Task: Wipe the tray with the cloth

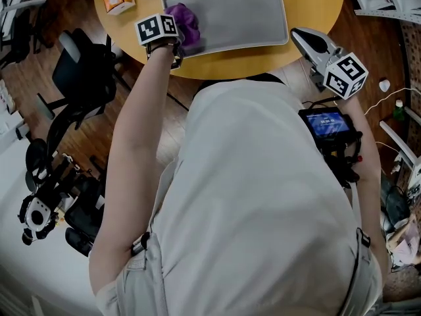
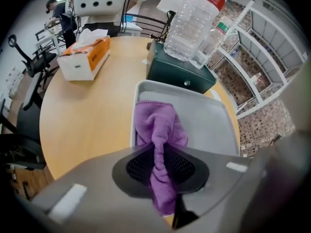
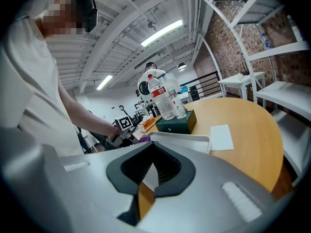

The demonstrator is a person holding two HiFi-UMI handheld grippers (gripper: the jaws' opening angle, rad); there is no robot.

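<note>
Left gripper (image 2: 163, 165) pinching fuzzy cloth (image 2: 160, 125), rectangular grey tray (image 2: 211, 125)

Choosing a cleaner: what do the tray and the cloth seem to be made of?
Tray: smooth matte grey with a rounded raised rim, likely plastic or coated metal; the look leaves it open. Cloth: purple, fuzzy pile, soft folds, probably microfibre.

Worktop (image 2: 82, 120): round, light wood top. Directly on it:
- tray (image 2: 214, 125), grey, rectangular, raised rim, set close to near edge
- tissue box (image 2: 83, 58), orange and white, tissue standing up from slot, well apart from tray on its left
- green box (image 2: 177, 74), dark, just beyond tray's far rim
- paper sheet (image 3: 221, 137), white, lying flat, near tray's far right corner
</note>
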